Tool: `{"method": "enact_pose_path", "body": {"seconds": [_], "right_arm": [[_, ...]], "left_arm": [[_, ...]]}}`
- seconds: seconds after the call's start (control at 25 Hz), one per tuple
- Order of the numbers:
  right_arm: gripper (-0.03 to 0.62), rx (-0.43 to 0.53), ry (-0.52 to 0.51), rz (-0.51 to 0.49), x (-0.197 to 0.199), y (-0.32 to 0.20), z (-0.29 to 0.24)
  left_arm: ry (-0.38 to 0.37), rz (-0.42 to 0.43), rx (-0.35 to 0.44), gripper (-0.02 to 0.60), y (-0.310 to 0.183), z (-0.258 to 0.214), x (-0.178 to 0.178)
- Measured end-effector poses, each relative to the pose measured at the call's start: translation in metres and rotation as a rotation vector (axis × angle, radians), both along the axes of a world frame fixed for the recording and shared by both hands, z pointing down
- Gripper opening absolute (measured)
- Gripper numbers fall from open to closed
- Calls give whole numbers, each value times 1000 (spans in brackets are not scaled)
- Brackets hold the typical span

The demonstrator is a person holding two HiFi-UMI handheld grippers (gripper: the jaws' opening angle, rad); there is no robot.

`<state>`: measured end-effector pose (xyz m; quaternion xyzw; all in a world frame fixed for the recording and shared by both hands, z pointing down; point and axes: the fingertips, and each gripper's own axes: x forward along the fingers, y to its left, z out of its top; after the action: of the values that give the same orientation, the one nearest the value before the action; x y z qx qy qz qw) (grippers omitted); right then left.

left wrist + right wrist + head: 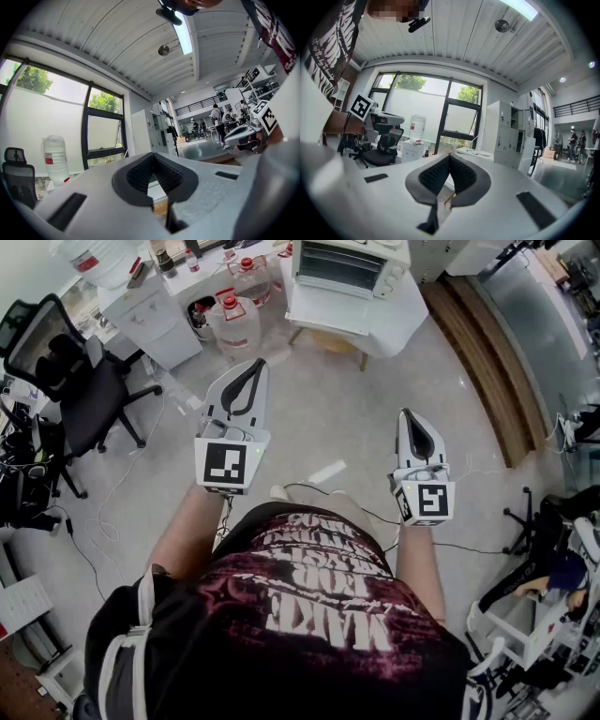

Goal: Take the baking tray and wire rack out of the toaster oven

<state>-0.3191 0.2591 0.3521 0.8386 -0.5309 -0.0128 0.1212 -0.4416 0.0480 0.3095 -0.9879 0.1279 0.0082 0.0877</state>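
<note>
Left hand-held gripper (255, 367): held level in front of the person, jaws closed together with nothing between them
Right hand-held gripper (409, 416): alongside and well apart from the left, jaws closed and empty, tips toward the tabletop
Floor (319, 418): open and bare from the grippers to the tabletop; a thin cable (309, 488) lay by the person's feet
Sides: office chair (75, 371) far left; water jugs (234, 320) just left of the tabletop
Tabletop (342, 320): white, near edge facing the person
Toaster oven (349, 266): on the tabletop, well beyond both grippers, long axis across the view, glass front toward the person; tray and rack too small to make out
</note>
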Motion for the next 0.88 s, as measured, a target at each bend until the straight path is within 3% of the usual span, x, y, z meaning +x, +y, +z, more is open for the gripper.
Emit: {"method": "enact_pose_path", "body": {"seconds": [0.4,0.88], "right_arm": [[2,7,-3,-30,-7,-17,2],[5,26,-41,-50,43,-33,17]], "left_arm": [[-14,18,1,6,8,15,4],[-37,5,-52,8,-4,29,54]]}}
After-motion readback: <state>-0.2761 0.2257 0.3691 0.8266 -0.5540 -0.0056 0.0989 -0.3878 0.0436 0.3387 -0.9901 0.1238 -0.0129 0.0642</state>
